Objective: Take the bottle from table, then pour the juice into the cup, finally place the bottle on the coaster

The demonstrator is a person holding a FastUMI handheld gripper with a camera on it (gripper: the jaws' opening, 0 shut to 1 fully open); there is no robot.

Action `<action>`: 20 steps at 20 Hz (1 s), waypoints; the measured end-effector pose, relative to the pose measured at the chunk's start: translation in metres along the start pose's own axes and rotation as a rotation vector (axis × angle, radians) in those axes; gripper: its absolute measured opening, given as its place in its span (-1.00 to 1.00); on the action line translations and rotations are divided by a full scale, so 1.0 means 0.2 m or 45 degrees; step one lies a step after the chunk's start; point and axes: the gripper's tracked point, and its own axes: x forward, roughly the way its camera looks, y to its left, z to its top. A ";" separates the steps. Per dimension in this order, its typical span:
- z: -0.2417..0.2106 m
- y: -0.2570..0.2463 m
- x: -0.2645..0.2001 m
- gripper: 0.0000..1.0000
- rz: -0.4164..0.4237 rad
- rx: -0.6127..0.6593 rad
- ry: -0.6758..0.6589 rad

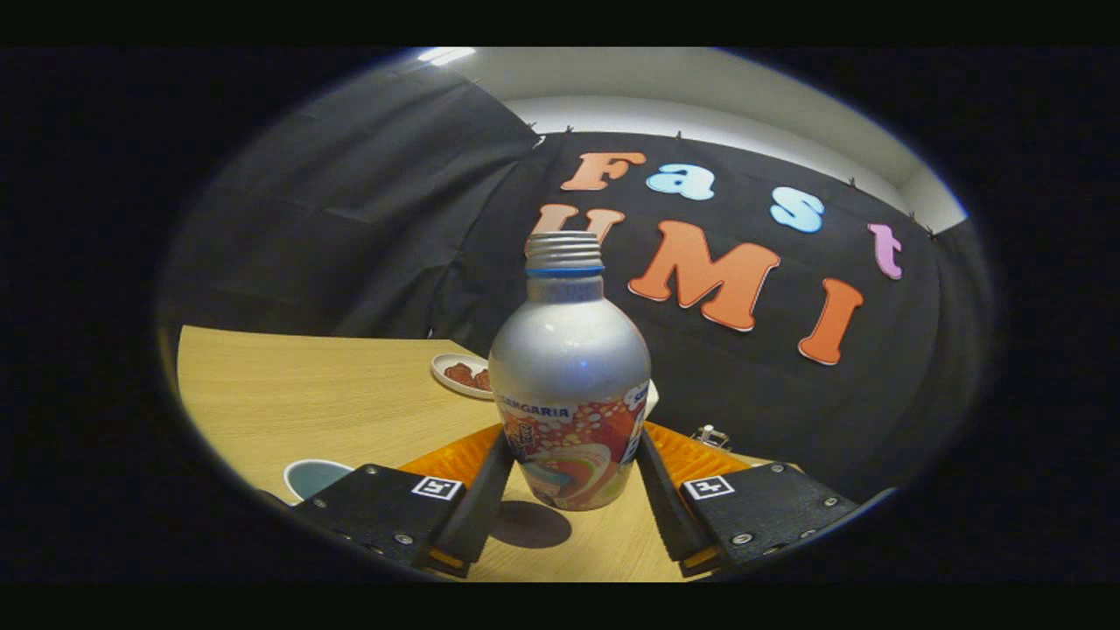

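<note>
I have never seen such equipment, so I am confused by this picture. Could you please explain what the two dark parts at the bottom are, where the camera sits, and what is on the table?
The two dark parts are the fingers of a hand-held tool that a person carries; no robot arm is involved. The camera rides on the tool and looks forward along its fingers, which is why the scene looks round and bent.

Both fingers press on the lower sides of a bottle. It stands upright, its cap is off, and its shadow on the table below suggests it is lifted a little.

Beside one finger is a cup. Beyond the bottle lies a small plate with something red on it. An orange ribbed surface behind the bottle may be the coaster; I cannot be sure.
</note>
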 end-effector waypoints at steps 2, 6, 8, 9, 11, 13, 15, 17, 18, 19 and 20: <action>-0.07 0.01 0.04 0.54 0.025 0.106 0.058; -0.23 0.05 0.11 0.54 0.052 0.263 0.173; -0.27 0.06 0.13 0.54 0.050 0.294 0.207; -0.30 0.06 0.14 0.54 0.056 0.303 0.224; -0.34 0.06 0.16 0.54 0.065 0.320 0.248; -0.38 0.06 0.17 0.54 0.067 0.337 0.270; -0.41 0.08 0.17 0.55 0.079 0.360 0.291; -0.44 0.10 0.17 0.55 0.089 0.374 0.309; -0.46 0.10 0.17 0.55 0.092 0.380 0.319; -0.48 0.10 0.17 0.55 0.092 0.383 0.328; -0.49 0.10 0.16 0.55 0.089 0.388 0.333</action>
